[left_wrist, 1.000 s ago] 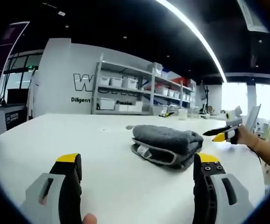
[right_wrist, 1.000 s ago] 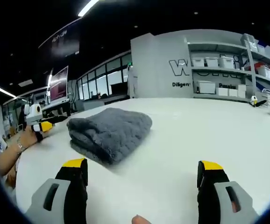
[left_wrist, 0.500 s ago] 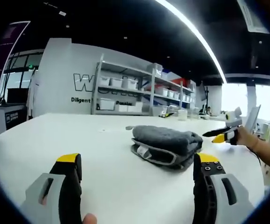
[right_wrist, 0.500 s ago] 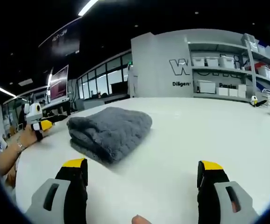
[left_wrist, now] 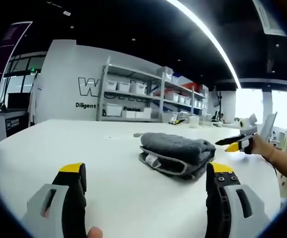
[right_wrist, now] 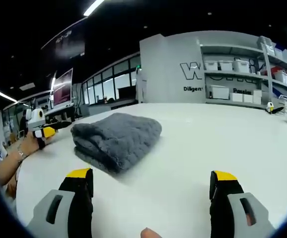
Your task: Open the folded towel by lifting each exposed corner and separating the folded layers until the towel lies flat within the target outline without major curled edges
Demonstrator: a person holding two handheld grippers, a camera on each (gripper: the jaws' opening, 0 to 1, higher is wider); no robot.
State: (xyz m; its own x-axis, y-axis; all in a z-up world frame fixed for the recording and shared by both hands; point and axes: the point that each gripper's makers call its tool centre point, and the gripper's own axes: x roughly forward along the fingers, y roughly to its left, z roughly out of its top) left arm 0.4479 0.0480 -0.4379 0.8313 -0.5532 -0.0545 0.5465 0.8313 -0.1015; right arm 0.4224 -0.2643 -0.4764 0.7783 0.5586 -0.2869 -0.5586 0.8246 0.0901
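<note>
Nothing has shifted since earlier: folded grey towel rests on the white desk, left claw and right claw spread wide, empty.

Left gripper: two jaws, grey moulded bodies with black inner faces and yellow caps at the tips. Slot opening in the left jaw's grey shell; two small screw heads on the right jaw below its yellow cap.

Right gripper: same build, grey shells, black inner faces, yellow tip caps, a slot in each shell.

Seen from across the table, each gripper shows yellow-and-black tips. Wrist wears a thin band.
</note>
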